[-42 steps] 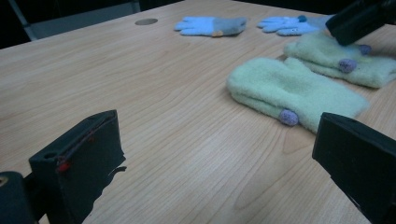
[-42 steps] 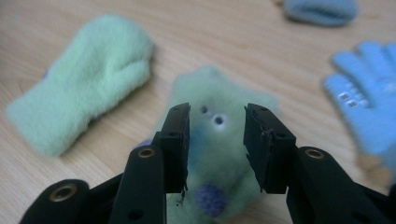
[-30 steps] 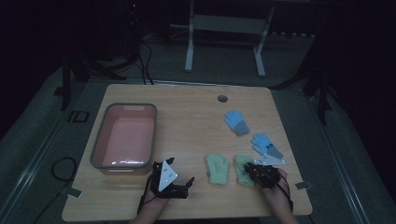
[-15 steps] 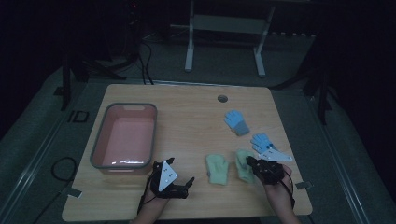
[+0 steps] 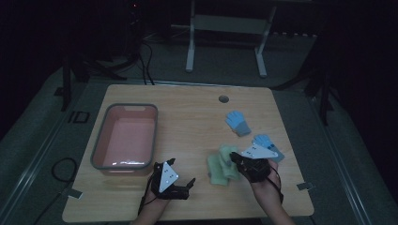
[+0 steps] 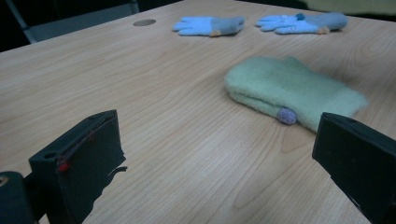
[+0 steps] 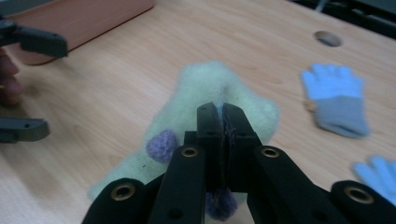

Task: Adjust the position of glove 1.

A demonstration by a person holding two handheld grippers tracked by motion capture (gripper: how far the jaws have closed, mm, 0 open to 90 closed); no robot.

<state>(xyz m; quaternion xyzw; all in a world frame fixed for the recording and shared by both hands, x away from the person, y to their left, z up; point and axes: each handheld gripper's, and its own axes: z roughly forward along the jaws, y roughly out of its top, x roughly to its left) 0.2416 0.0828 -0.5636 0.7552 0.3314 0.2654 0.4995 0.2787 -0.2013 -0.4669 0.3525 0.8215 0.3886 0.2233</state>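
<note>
Wooden bench (image 5: 187,117), pale grain, a round cable hole (image 5: 224,99) near its far edge. Pink tub (image 5: 125,138) with a grey rim sits on the left half, long side running front to back. Two green mittens on the right half near the front edge: one green mitten (image 5: 216,168) lies flat on the wood, a small purple pompom (image 6: 286,116) on its side in the left gripper view; the second green mitten (image 7: 205,100) sits just beside it, gripped. Right claw (image 7: 222,123) is pressed together on that second mitten's fabric, jaws meeting with fleece between them, purple pompoms either side. Left claw (image 5: 180,186) rests low near the front edge, in front of the tub, jaws spread wide with bare wood between them, well apart from the flat mitten. Two blue gloves with grey cuffs lie beyond: one blue glove (image 5: 238,122) toward the middle-right, the other blue glove (image 5: 268,144) nearer the right edge, just behind the right hand (image 5: 263,183).
</note>
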